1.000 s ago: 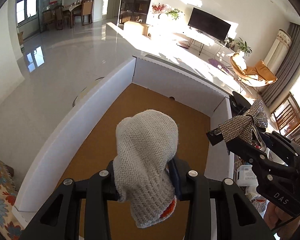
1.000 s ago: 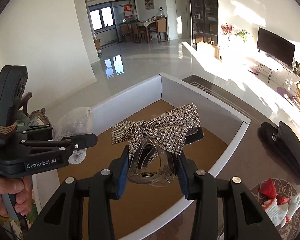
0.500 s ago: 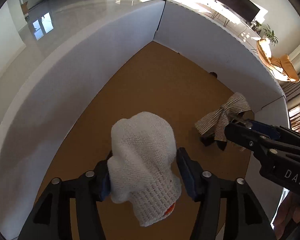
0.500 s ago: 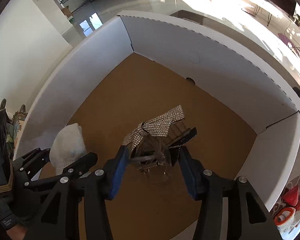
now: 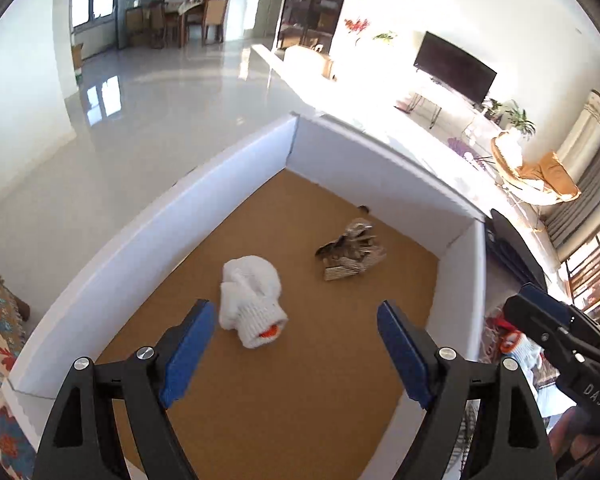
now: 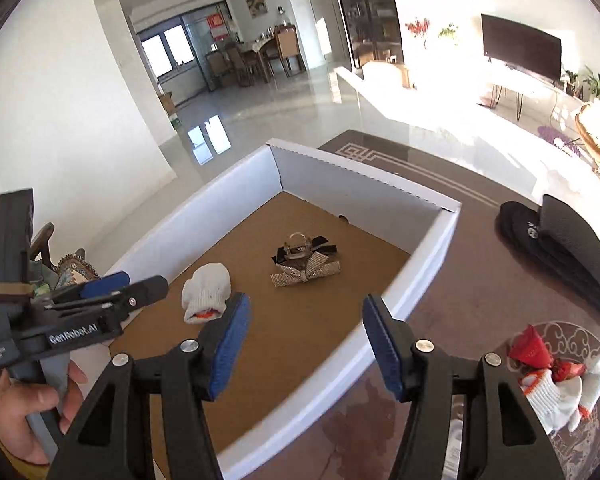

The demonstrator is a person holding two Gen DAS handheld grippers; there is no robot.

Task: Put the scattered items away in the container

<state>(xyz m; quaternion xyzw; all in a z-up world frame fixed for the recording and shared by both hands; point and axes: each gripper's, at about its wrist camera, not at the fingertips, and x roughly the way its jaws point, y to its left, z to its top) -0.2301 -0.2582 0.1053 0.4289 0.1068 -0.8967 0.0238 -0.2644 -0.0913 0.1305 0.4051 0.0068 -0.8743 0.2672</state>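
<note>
We count one white box ahead of our jaws, and two things on its brown floor: one white knitted glove just ahead of the left jaws, one sparkly bow hair clip farther ahead. Right of the right jaws lie one more white glove, one red wrapped piece, and one black case.

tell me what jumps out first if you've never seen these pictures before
The big white box with its brown floor fills the middle of both views, and two things lie in it: a rolled white glove nearer the cameras and a sparkly bow hair clip farther in. Both grippers hover open and empty above it, left gripper and right gripper. On the table to the right of the box lie more white gloves.
</note>
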